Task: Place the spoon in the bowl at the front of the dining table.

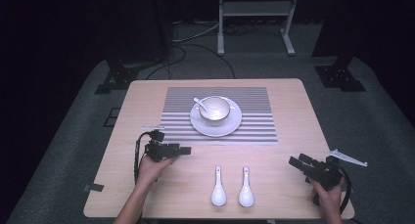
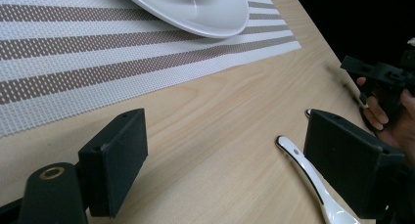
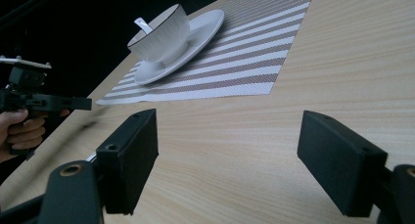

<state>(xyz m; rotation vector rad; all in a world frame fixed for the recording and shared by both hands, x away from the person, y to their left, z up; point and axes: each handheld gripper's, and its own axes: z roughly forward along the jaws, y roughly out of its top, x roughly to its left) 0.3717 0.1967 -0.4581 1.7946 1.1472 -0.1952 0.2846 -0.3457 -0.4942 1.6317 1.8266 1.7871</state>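
Observation:
A white bowl point(image 1: 214, 110) with a spoon point(image 1: 199, 104) in it stands on a white plate point(image 1: 230, 126), on a striped placemat point(image 1: 176, 111). Two white spoons point(image 1: 218, 187) point(image 1: 245, 187) lie side by side near the front edge. My left gripper point(image 1: 186, 149) hovers left of them, pointing right. It is open and empty point(image 2: 227, 126), and one spoon point(image 2: 303, 165) lies on the wood by its right jaw. My right gripper point(image 1: 295, 160) sits at the front right, open with bare table between its jaws point(image 3: 230, 121). The bowl point(image 3: 161, 33) shows beyond it.
The wooden table point(image 1: 147, 97) has a strip of dark tape point(image 1: 93, 187) at its front left edge and a white part point(image 1: 348, 158) off its right edge. A white frame point(image 1: 254, 9) and black stands rest on the floor behind.

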